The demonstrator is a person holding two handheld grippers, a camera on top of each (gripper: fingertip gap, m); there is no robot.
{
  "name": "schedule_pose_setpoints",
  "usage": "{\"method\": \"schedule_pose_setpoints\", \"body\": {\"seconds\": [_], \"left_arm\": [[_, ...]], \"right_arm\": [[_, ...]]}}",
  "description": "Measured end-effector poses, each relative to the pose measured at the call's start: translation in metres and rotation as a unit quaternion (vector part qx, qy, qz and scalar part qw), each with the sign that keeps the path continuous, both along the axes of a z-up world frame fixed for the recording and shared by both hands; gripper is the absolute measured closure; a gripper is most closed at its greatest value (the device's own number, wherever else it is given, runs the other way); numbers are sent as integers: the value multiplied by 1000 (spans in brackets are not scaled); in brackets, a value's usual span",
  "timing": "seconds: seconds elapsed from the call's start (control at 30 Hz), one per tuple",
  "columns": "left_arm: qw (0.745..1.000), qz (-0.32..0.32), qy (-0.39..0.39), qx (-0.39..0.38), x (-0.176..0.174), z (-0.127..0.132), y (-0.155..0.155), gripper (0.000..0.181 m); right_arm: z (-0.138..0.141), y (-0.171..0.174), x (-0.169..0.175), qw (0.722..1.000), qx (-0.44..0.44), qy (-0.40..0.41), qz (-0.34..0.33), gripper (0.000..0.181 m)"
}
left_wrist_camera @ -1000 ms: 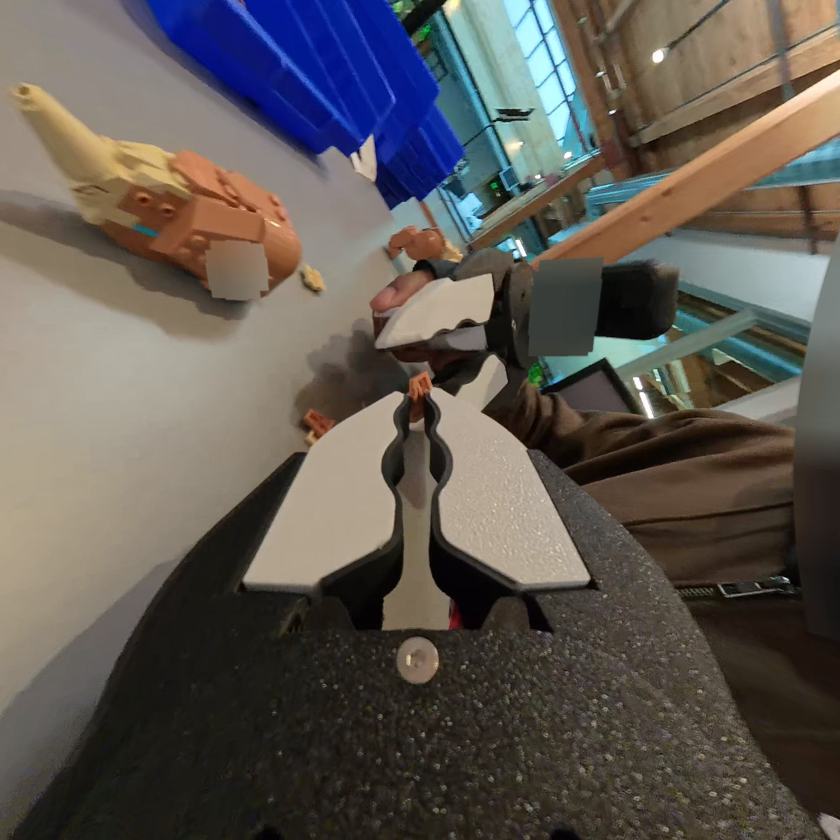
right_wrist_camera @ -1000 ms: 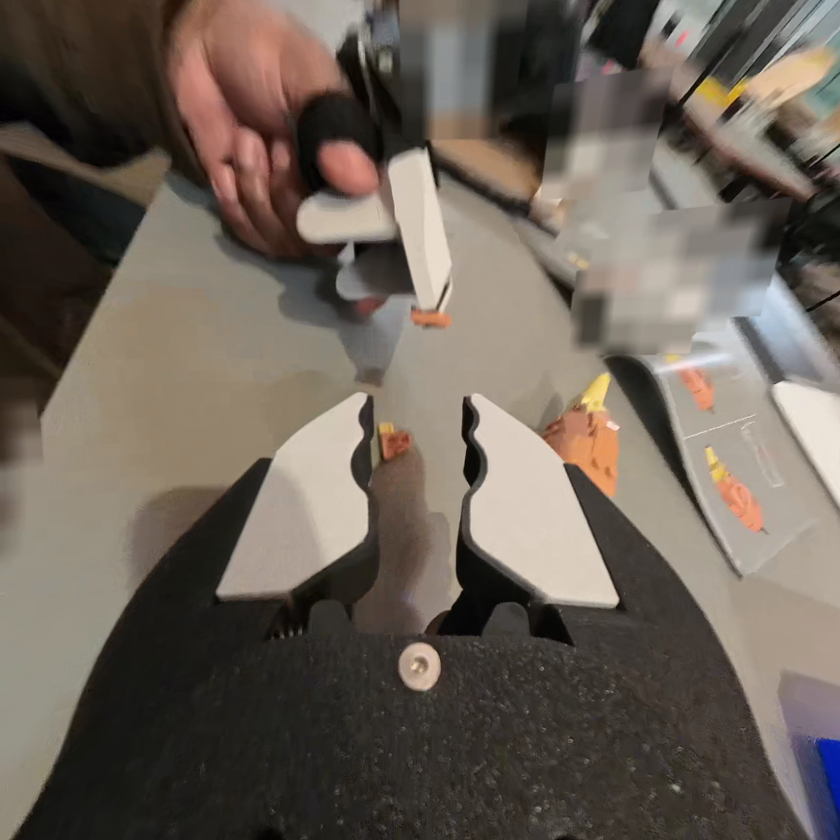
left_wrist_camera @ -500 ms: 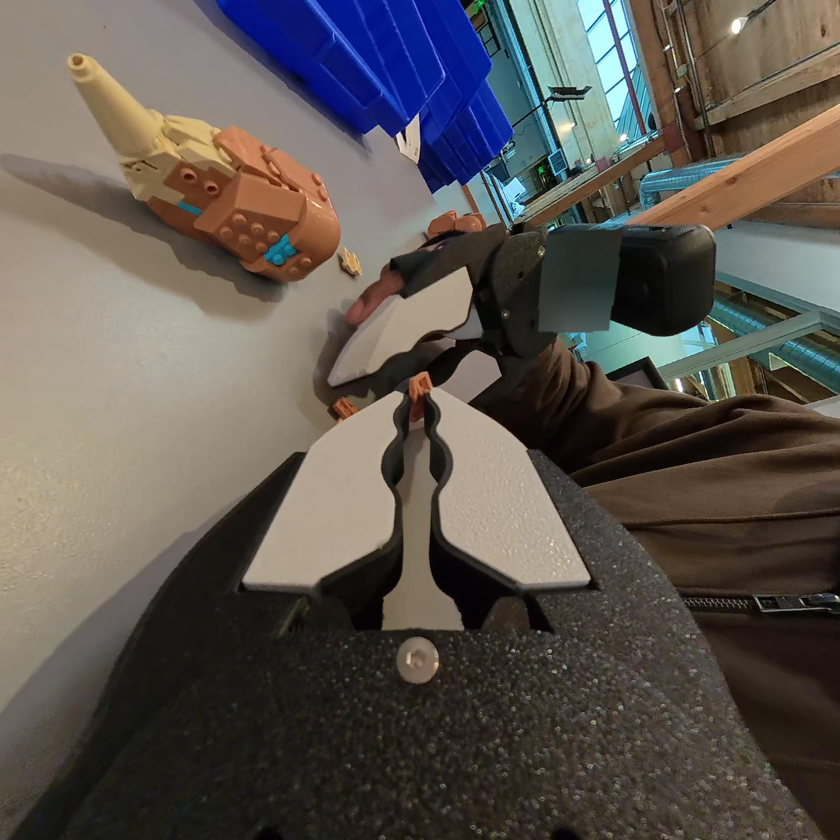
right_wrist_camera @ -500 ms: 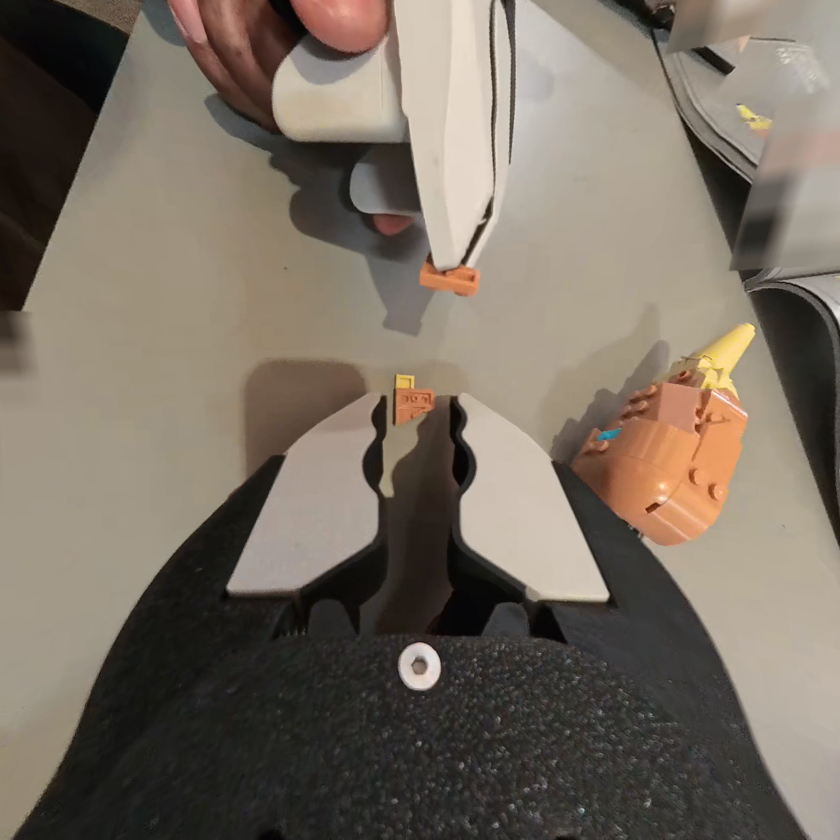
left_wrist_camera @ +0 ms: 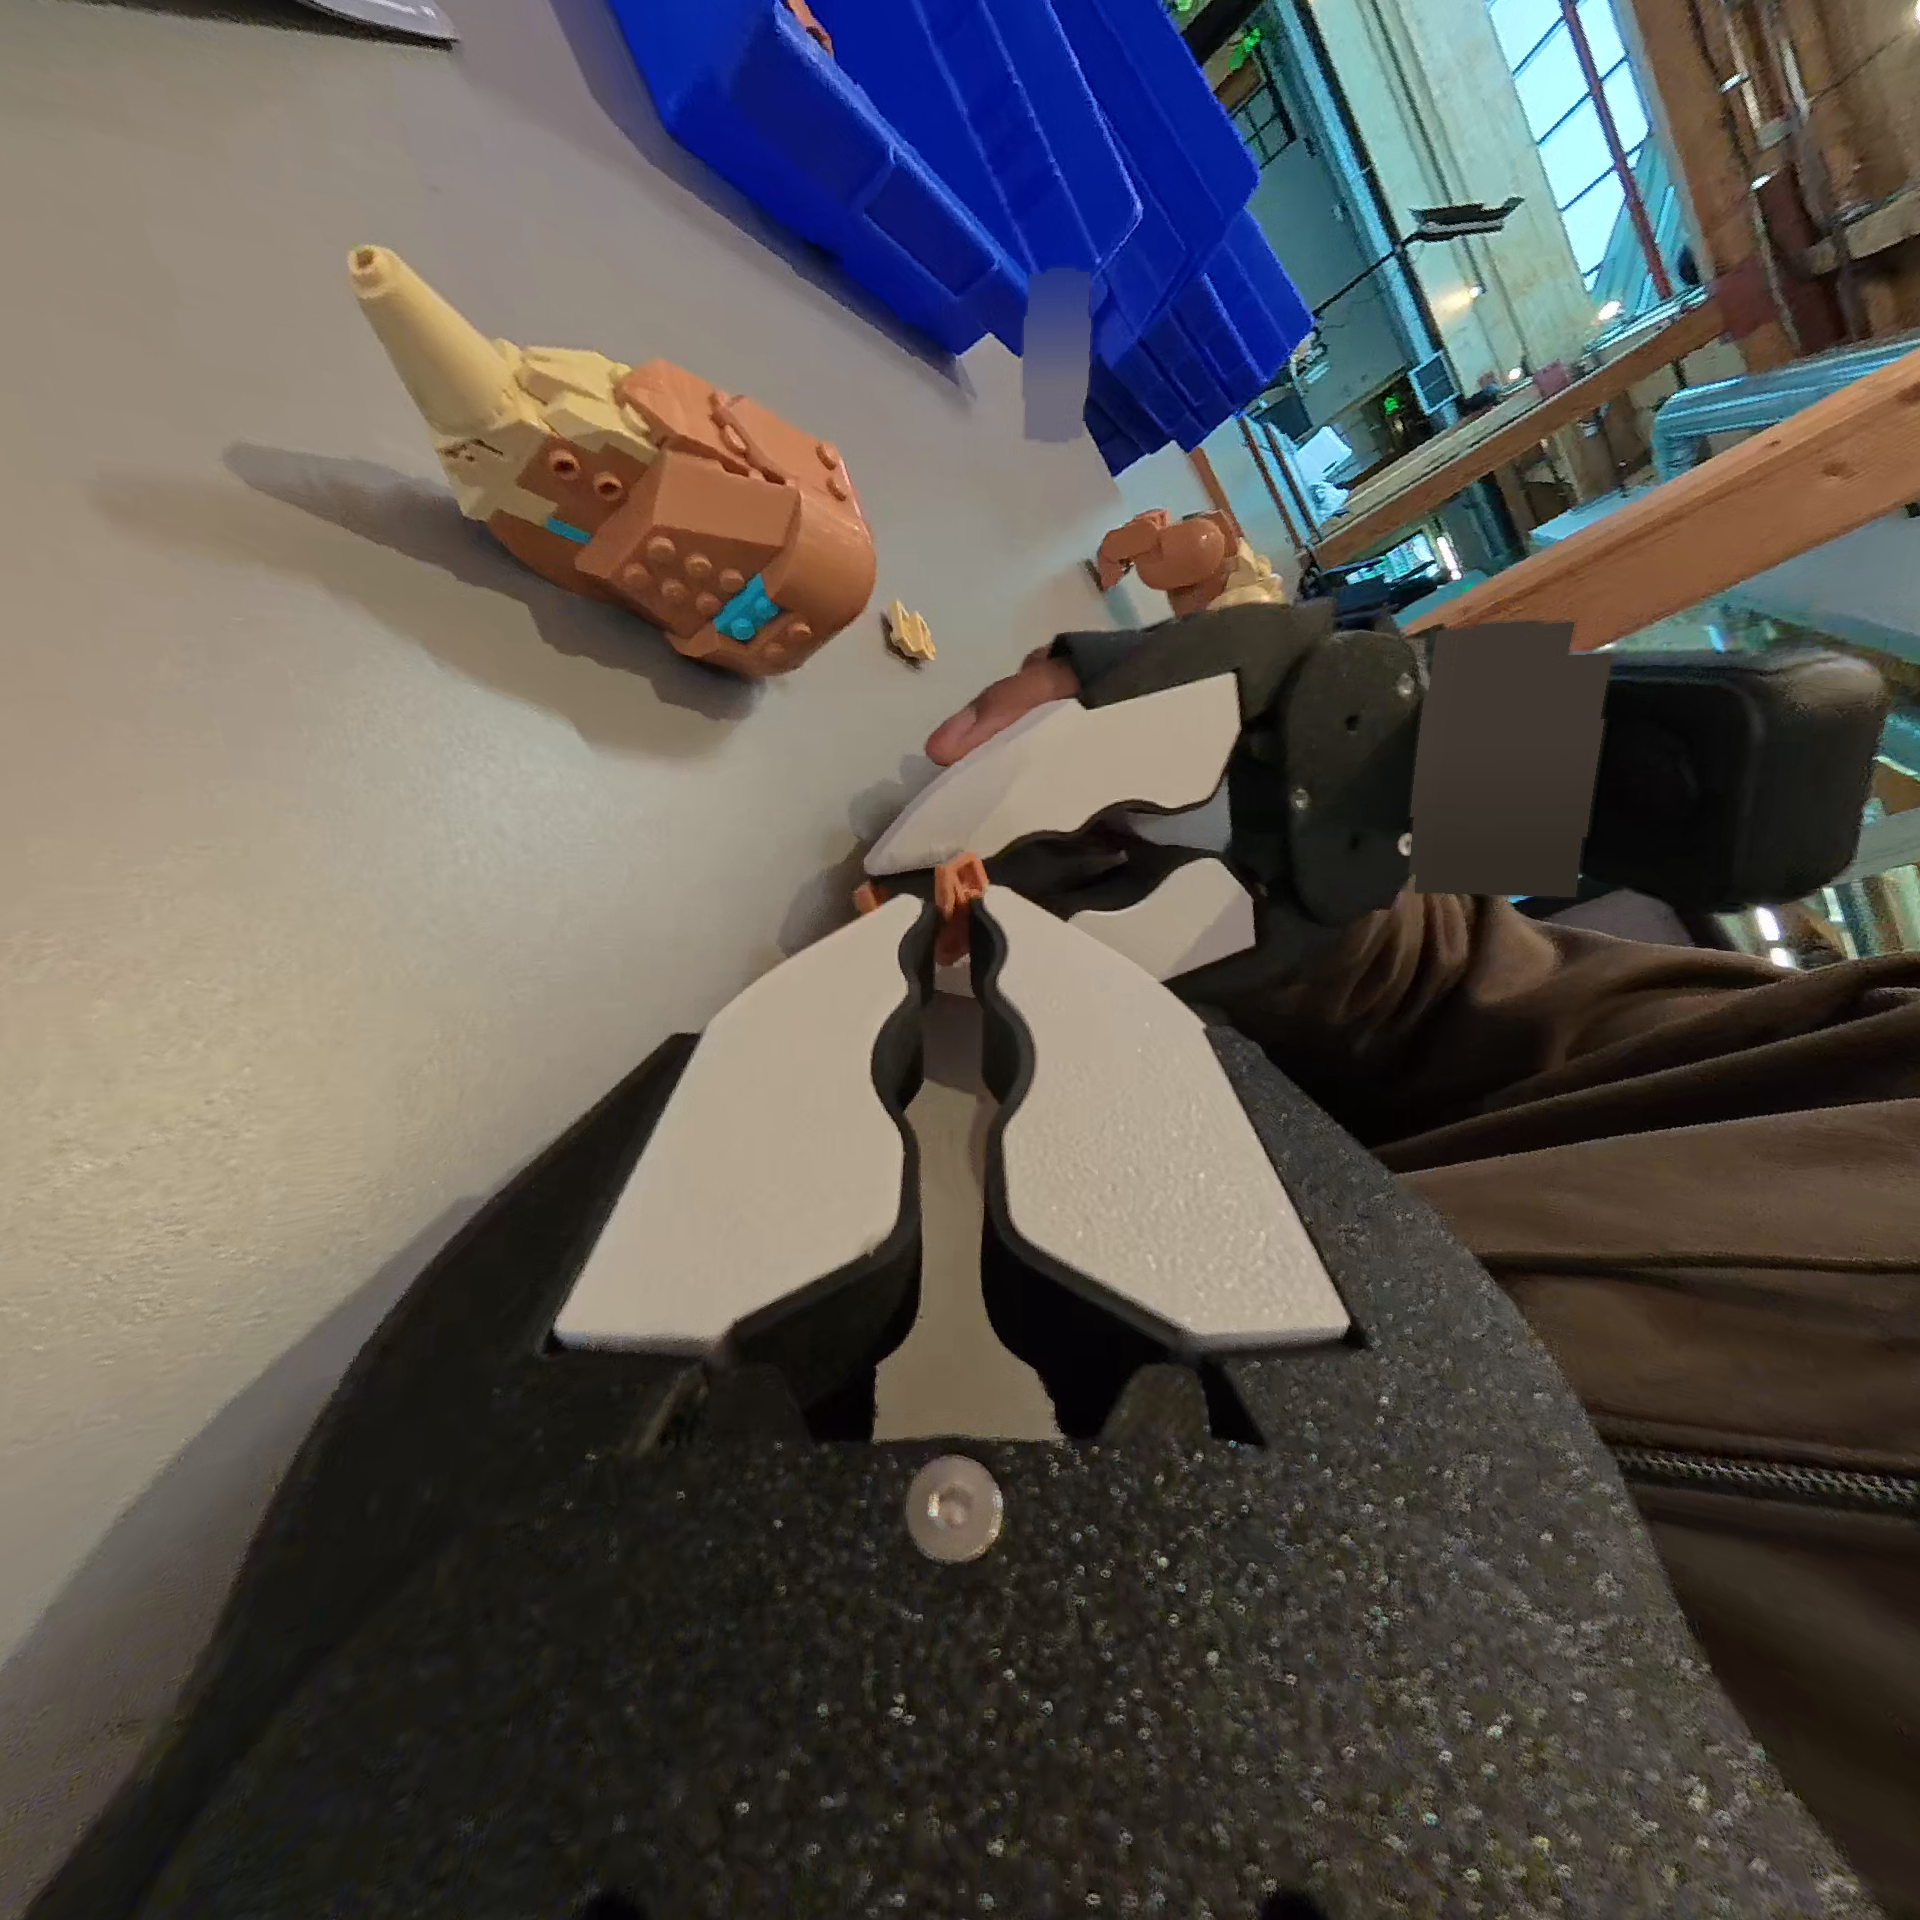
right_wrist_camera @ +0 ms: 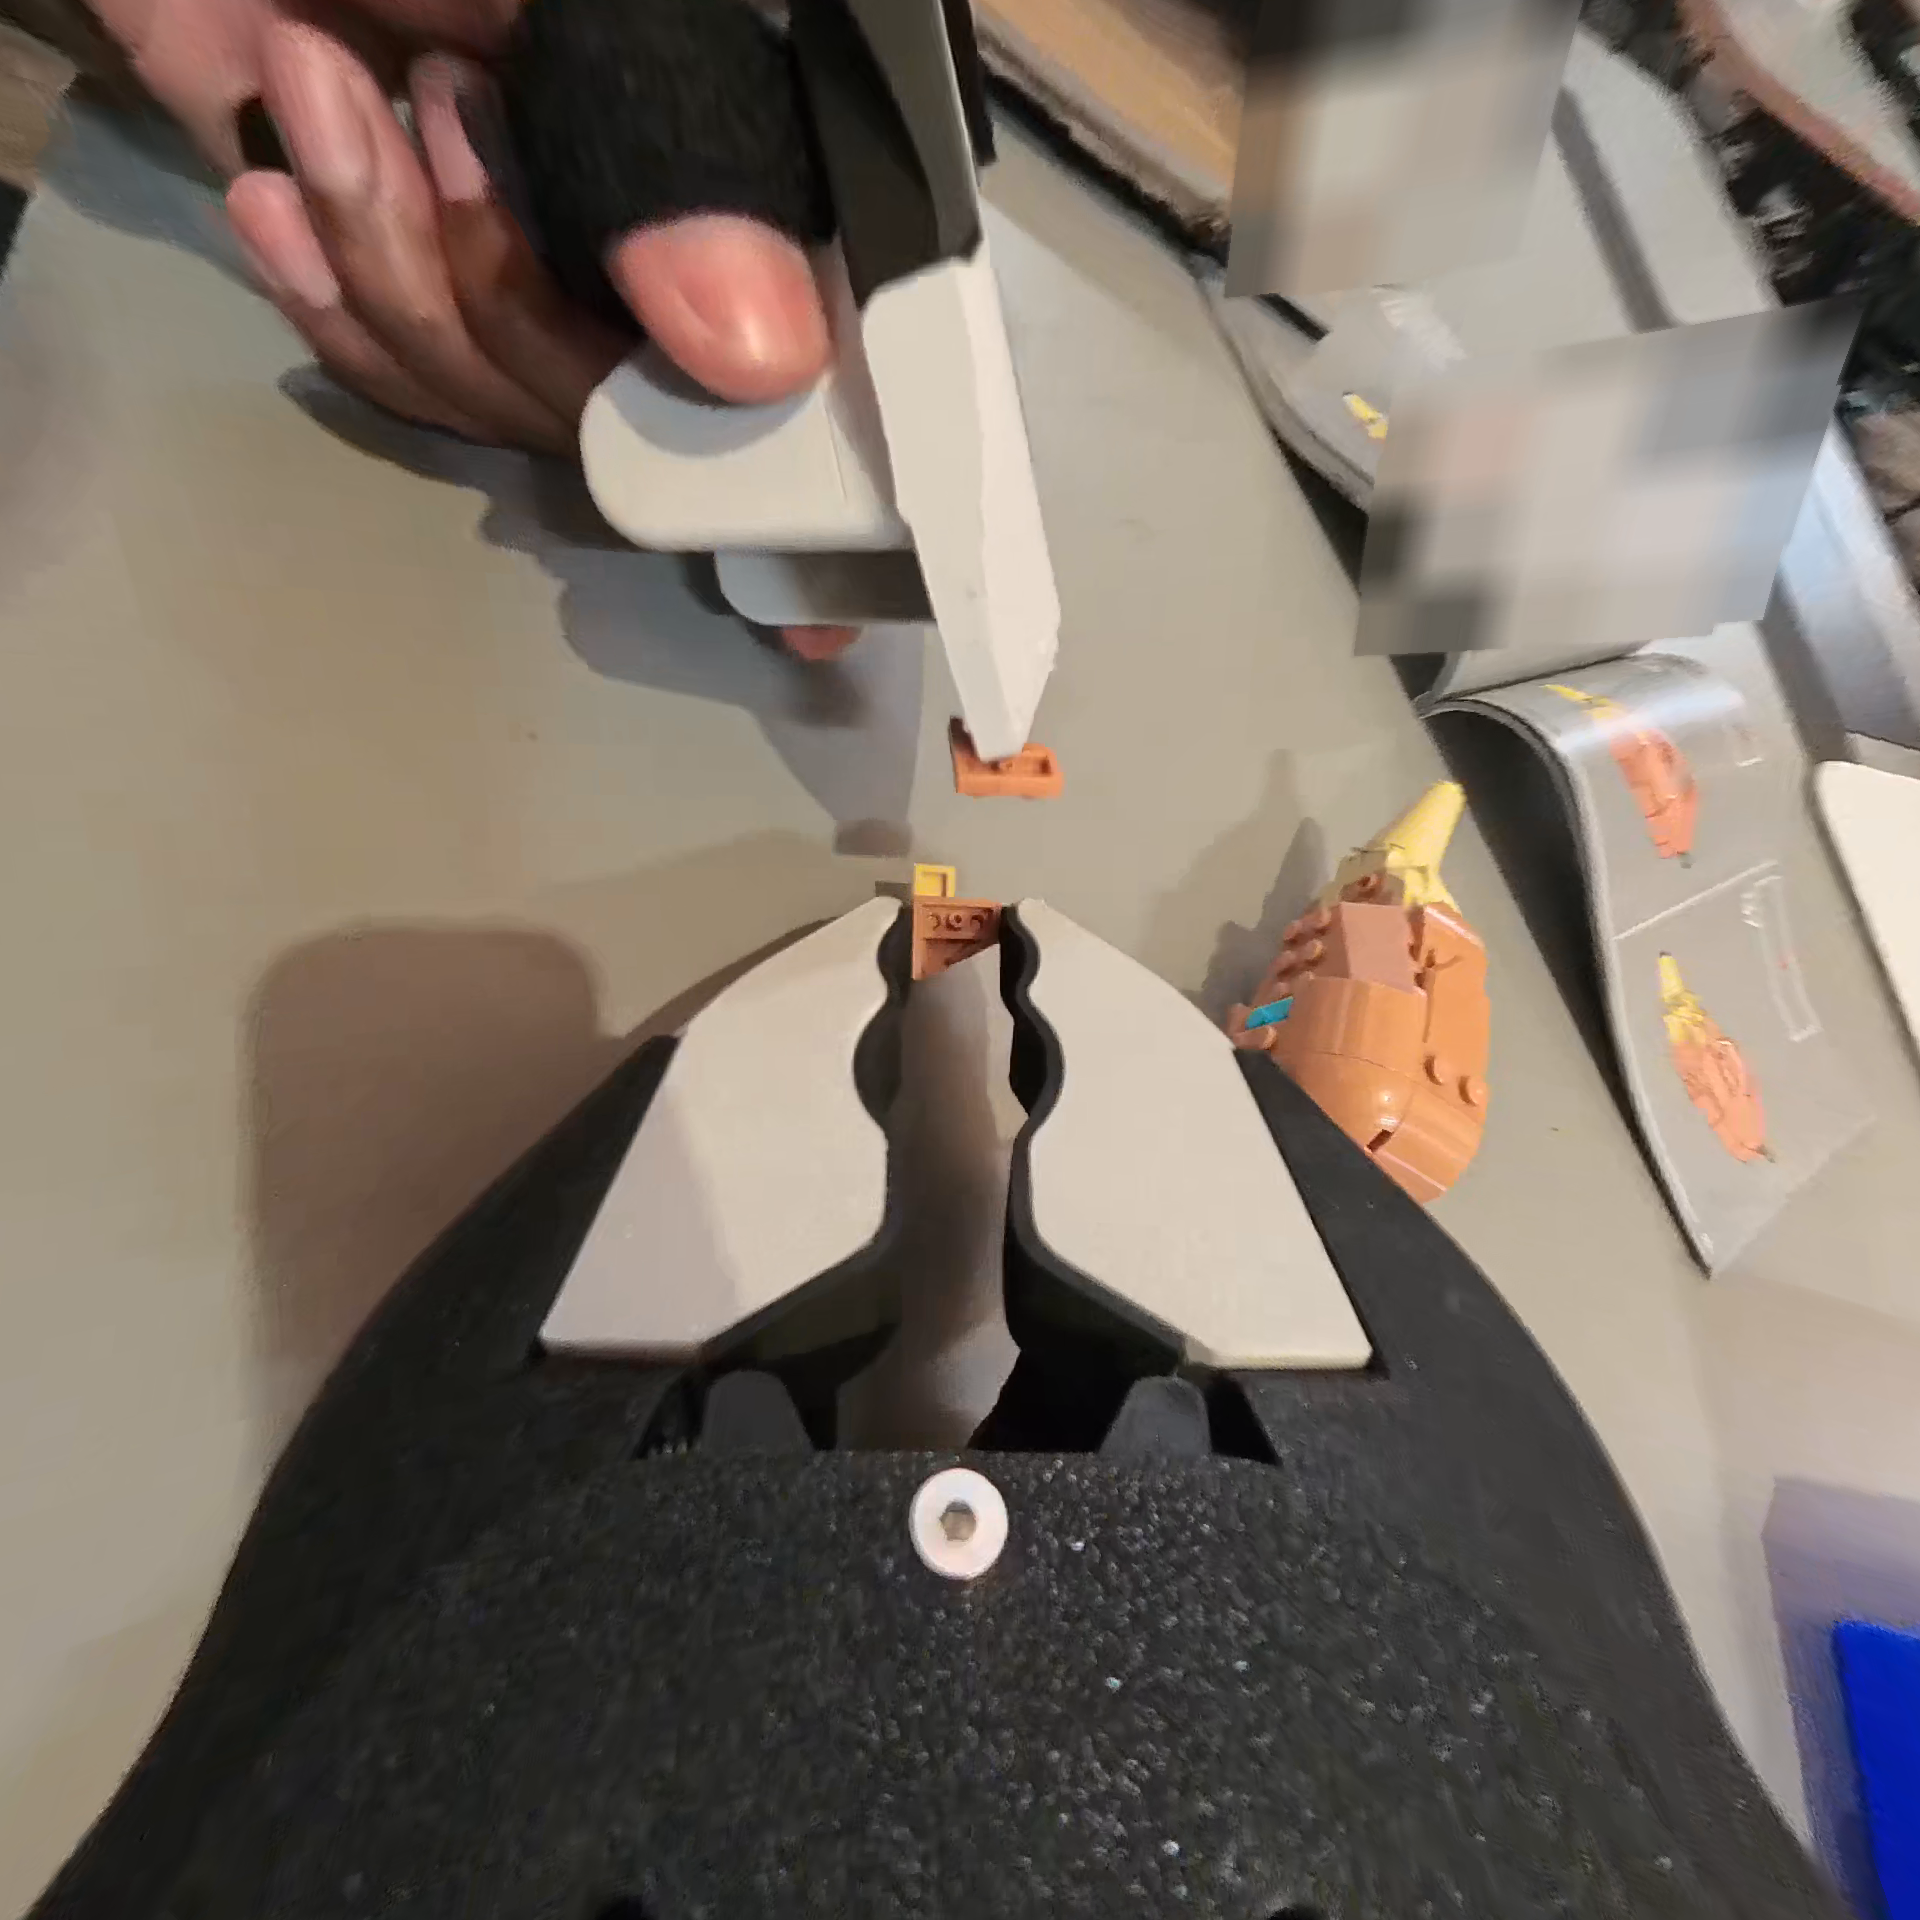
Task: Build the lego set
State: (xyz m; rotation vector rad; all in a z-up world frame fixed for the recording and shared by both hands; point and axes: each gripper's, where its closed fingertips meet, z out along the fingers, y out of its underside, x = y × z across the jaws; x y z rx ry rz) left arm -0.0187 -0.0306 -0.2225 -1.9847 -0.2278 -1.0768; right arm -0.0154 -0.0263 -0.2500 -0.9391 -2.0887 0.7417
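Note:
My left gripper point(left_wrist_camera: 954, 906) is shut on a small orange-brown lego piece point(left_wrist_camera: 954, 920) that sticks out of its tips. In the right wrist view that gripper point(right_wrist_camera: 1000, 740) hangs tip-down with the piece point(right_wrist_camera: 1008, 775) just above the table. My right gripper point(right_wrist_camera: 956, 912) is shut on another small orange-brown piece point(right_wrist_camera: 948, 940) with a yellow bit on its far end, low at the table. The two pieces are a short gap apart. The partly built orange and tan model point(left_wrist_camera: 665, 530) lies on the table, to the right in the right wrist view point(right_wrist_camera: 1371, 1049).
Blue bins point(left_wrist_camera: 987, 177) line the table's far side. A small tan piece point(left_wrist_camera: 909, 631) and a second orange sub-build point(left_wrist_camera: 1184, 556) lie beyond the model. An open instruction booklet point(right_wrist_camera: 1704, 935) lies right of the model. A hand point(right_wrist_camera: 416, 260) holds the left gripper. My left and right fingertips are right by each other.
My right gripper has come down and shut on the orange-brown piece that lay on the table. The left gripper keeps its own piece and now sits close above it.

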Motion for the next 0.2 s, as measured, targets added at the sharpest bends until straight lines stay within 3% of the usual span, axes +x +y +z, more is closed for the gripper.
{"method": "schedule_pose_setpoints", "body": {"seconds": [0.2], "left_arm": [[999,2,48,-2,1,-5,2,175]], "right_arm": [[9,-3,-1,999,20,29,-17,165]]}}
